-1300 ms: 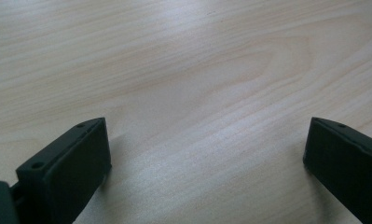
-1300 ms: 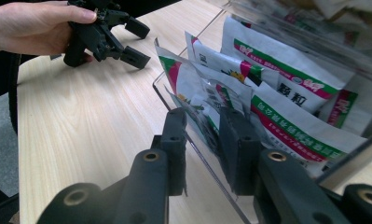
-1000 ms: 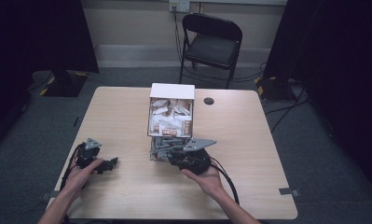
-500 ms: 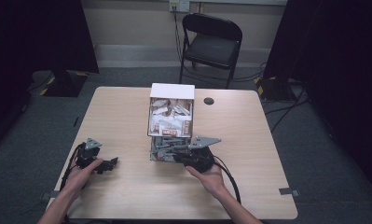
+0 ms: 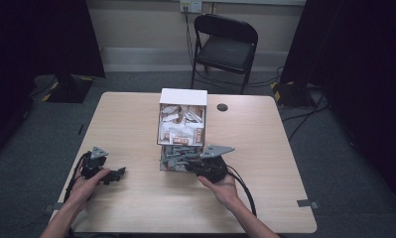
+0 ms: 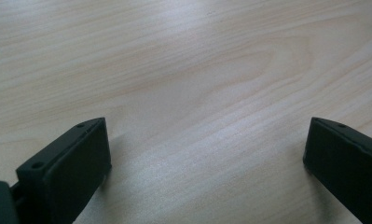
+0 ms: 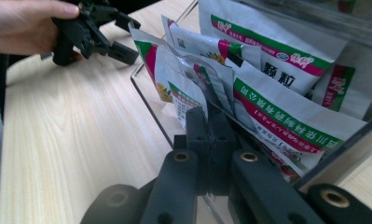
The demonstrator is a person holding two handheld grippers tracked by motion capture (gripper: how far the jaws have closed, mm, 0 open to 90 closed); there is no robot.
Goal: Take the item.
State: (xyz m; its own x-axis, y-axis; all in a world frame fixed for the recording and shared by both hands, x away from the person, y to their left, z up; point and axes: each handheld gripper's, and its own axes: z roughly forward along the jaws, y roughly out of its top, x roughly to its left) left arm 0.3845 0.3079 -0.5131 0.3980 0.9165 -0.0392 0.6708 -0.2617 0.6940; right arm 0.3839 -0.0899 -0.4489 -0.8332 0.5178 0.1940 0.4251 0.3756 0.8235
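The right tongs (image 7: 207, 121), jaws just closed, pinch a sachet (image 7: 186, 88) at the near rim of the clear box (image 5: 181, 133), mid-desk (image 5: 136, 119). The left tongs (image 5: 117, 173) rest wide apart, left of the box. Grasp likely made; next comes lifting the sachet straight out.

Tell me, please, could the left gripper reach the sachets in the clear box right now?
Probably yes: the left gripper rests open on the table with bare wood between it and the clear box, though the right gripper already crowds the sachets.
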